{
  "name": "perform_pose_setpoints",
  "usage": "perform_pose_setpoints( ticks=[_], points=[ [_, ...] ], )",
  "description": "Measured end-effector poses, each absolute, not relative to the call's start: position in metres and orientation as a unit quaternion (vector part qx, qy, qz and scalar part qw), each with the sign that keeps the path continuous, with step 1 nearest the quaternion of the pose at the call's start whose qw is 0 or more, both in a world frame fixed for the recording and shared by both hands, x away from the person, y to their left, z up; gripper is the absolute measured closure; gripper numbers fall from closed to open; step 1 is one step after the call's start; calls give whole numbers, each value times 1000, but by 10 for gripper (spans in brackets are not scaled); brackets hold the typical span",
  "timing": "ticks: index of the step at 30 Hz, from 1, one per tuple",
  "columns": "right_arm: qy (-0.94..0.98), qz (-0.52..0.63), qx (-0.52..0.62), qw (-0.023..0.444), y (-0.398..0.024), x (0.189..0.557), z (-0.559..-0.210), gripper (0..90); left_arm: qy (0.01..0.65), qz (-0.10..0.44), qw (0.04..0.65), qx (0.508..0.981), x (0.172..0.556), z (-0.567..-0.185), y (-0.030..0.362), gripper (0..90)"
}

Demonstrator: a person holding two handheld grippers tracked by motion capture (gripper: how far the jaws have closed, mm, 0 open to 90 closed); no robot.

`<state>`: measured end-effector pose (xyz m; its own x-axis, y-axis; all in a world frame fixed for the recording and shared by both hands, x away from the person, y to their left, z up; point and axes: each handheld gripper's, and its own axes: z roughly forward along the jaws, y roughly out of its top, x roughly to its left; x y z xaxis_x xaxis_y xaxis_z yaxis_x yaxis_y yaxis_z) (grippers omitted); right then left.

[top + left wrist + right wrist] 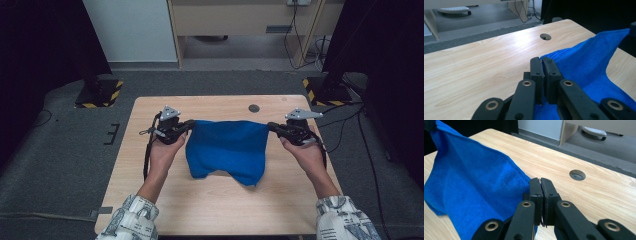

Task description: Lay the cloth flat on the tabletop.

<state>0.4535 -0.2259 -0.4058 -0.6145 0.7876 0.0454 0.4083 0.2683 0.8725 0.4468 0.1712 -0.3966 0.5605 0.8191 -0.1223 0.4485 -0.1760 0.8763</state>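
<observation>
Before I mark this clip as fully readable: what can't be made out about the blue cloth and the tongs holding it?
- Underside of the blue cloth: high view, hidden by its own drape.
- Table under it: covered by the cloth.
- Corner inside the left tongs: left gripper view, hidden between shut jaws.
- Corner inside the right tongs: right gripper view, same.
- Cloth's lower edge: cut off in both gripper views.

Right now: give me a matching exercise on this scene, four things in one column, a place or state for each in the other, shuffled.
Things:
1. blue cloth
2. left gripper
3. right gripper
4. round hole

Place or state:
A. in the tabletop, beyond the cloth
B. shut on the cloth's right corner
C. stretched between both grippers, lower edge hanging to the table
D. shut on the cloth's left corner

Pairs: 1-C, 2-D, 3-B, 4-A
</observation>
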Motion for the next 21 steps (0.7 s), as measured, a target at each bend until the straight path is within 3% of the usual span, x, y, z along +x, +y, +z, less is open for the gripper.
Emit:
perform_pose_setpoints(
  ticks=[12, 21],
  points=[
    [770, 458, 391, 211, -225, 459, -400, 884, 438, 200, 474, 737, 456, -399, 171, 867],
    [773, 433, 414, 206, -219, 497, -415, 884, 459, 207, 443, 742, 494, -416, 167, 867]
  ],
)
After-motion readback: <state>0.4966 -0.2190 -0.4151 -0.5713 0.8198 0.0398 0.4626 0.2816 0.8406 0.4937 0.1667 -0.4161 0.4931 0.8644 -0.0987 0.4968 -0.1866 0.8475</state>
